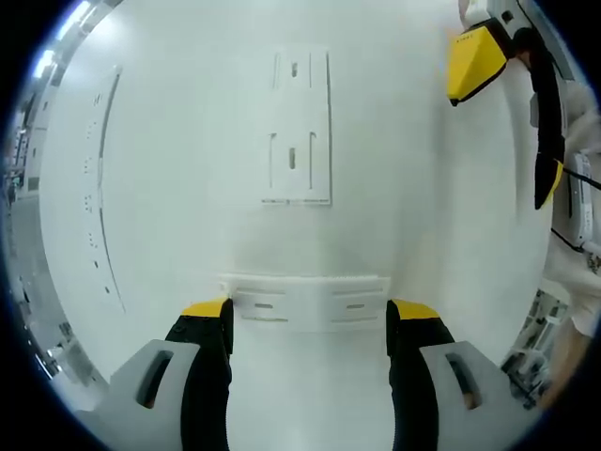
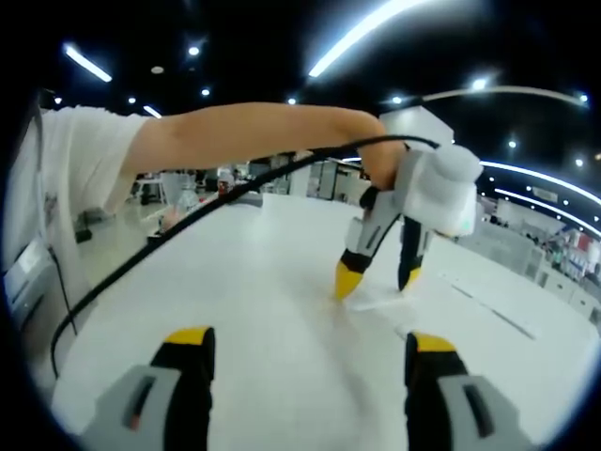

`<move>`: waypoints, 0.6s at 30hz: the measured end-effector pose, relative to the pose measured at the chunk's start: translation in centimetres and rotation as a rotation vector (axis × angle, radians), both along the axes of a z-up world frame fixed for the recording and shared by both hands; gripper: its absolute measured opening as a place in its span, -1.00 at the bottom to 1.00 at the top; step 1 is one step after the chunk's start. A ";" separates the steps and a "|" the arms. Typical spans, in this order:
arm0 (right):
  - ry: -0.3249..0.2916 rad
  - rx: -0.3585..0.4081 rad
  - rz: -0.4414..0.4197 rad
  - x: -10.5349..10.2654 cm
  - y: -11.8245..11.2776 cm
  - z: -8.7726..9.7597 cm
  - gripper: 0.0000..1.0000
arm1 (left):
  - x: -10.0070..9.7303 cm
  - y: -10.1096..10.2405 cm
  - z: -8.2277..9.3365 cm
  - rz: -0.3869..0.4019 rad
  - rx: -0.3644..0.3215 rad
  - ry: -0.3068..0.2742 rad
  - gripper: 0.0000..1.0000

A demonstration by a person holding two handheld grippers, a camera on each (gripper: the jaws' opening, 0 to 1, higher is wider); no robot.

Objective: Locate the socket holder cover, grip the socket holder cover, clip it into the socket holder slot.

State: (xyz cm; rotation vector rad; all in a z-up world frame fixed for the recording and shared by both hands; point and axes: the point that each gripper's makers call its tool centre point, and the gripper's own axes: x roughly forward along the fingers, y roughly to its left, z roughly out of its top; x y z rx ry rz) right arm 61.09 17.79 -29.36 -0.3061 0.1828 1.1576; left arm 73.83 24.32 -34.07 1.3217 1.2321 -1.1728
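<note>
A white socket holder cover [image 1: 308, 301] lies flat on the white table [image 1: 188, 188]. My left gripper [image 1: 310, 315] stands over it, one yellow-tipped jaw against each short end. Beyond it lies the white socket holder [image 1: 300, 132], a flat plate with two slotted bays. My right gripper [image 1: 477, 61] hangs at the upper right of the left gripper view, off the table. In the right gripper view my right gripper [image 2: 310, 343] is open with nothing between its jaws. It looks at the left gripper [image 2: 378, 280], tips down on the pale cover [image 2: 376, 299].
A person's bare arm [image 2: 254, 132] and a black cable [image 2: 188, 225] reach across to the left gripper. A long white strip with small holes [image 1: 99, 178] lies at the table's left side. Shelving and workshop clutter stand past the table edges.
</note>
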 end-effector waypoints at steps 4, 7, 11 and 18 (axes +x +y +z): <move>0.001 -0.001 -0.001 -0.1 0.0 -0.1 0.66 | 0.0 0.0 0.0 -0.001 -0.002 0.001 0.31; 0.002 -0.001 -0.001 -0.2 0.0 -0.2 0.66 | 0.1 -0.1 -0.1 -0.004 0.002 0.000 0.31; 0.001 -0.006 0.000 -0.3 0.0 -0.3 0.66 | 0.2 -0.1 -0.1 -0.005 0.010 0.001 0.31; 0.001 -0.007 0.001 -0.4 0.0 -0.3 0.66 | 0.2 -0.1 -0.1 -0.005 0.008 0.000 0.31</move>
